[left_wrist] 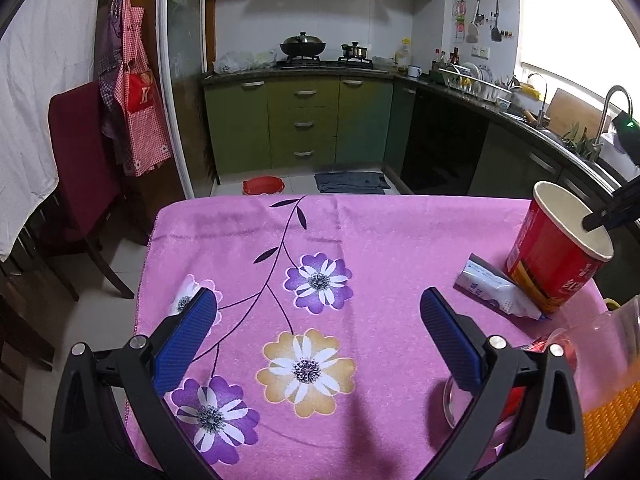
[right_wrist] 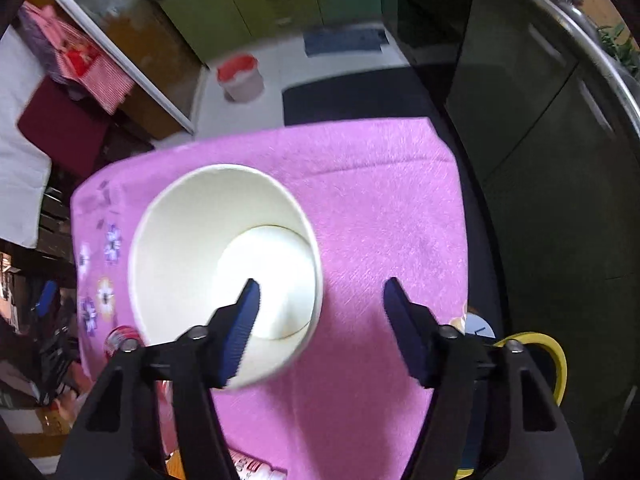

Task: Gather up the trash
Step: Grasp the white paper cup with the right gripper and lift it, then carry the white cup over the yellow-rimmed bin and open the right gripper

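A red paper cup with a white inside stands upright at the right side of the pink flowered tablecloth. My right gripper points down over it. Its left finger is inside the cup and its right finger outside, so the near wall stands between them with gaps on both sides. A crumpled white wrapper lies against the foot of the cup. My left gripper hangs open over the flower print with nothing between its fingers.
A clear glass and clear plastic packaging sit at the near right. A yellow tape roll lies beyond the table's right edge. On the floor are a red bucket and a dark mat. A maroon chair stands at the left.
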Available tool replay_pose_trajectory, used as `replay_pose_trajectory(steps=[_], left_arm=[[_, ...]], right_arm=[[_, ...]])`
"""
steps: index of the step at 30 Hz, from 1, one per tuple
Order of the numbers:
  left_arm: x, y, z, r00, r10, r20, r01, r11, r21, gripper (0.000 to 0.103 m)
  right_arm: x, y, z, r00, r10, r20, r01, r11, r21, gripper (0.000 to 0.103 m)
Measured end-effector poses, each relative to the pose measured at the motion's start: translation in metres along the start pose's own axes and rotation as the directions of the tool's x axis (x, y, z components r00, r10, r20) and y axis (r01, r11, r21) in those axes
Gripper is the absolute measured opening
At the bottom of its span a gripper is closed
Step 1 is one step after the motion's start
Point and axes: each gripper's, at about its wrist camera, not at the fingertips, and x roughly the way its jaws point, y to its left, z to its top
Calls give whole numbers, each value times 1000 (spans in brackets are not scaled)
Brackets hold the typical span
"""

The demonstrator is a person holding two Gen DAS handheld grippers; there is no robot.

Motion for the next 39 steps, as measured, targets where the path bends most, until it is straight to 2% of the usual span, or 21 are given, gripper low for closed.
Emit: replay_pose_trajectory(steps=[1, 6, 8, 9, 10, 16, 19, 22, 24, 28, 33, 39], left_arm=[[1, 1, 0, 1000, -3, -3, 3, 1000, -3, 97], [6, 4, -2, 1000, -6, -19, 5, 1000, -14, 97], [6, 4, -3, 1000, -1, -19, 1, 1000, -10, 97], [6, 4, -2, 1000, 0, -18, 0, 1000, -8, 97], [6, 4, -2, 1000, 2, -13, -2, 1000, -5, 97], [1, 7, -1, 1000, -5, 1, 5, 1000, -14, 97], [0, 6, -2, 1000, -7, 1, 7, 1000, -11, 97], [-3, 5, -2, 1000, -12, 5, 12, 1000, -7, 97], [-5, 4, -2, 1000, -17, 10, 17, 1000, -8, 97], [-8, 2, -2, 999, -27, 18, 27, 1000, -4, 97], [-9, 1, -2, 999, -28, 20, 28, 1000, 0, 97], [-9, -3, -1, 999, -28, 17, 28, 1000, 13, 97]], right_arm=[[7, 1, 3, 1000, -5, -12, 5, 1000, 3, 47], [33, 2, 24, 997, -19, -69, 19, 1000, 6, 36], [39, 4, 26, 996, -20, -85, 21, 1000, 11, 24], [42, 4, 28, 996, -20, -92, 21, 1000, 11, 9], [45, 4, 29, 995, -22, -94, 24, 1000, 11, 8], [30, 6, 23, 998, 19, -63, -18, 1000, 7, 5], [-11, -12, 12, 999, 47, 13, -47, 998, 33, 5], [-57, -43, -11, 996, 43, 84, -49, 997, 65, 4], [-89, -75, -40, 991, 25, 130, -40, 993, 114, 4], [-118, -146, -100, 986, -55, 157, 14, 969, 249, 5], [-84, -229, -162, 990, -103, 99, 52, 906, 420, 6], [2, -270, -188, 994, -113, -5, 101, 863, 495, 6]])
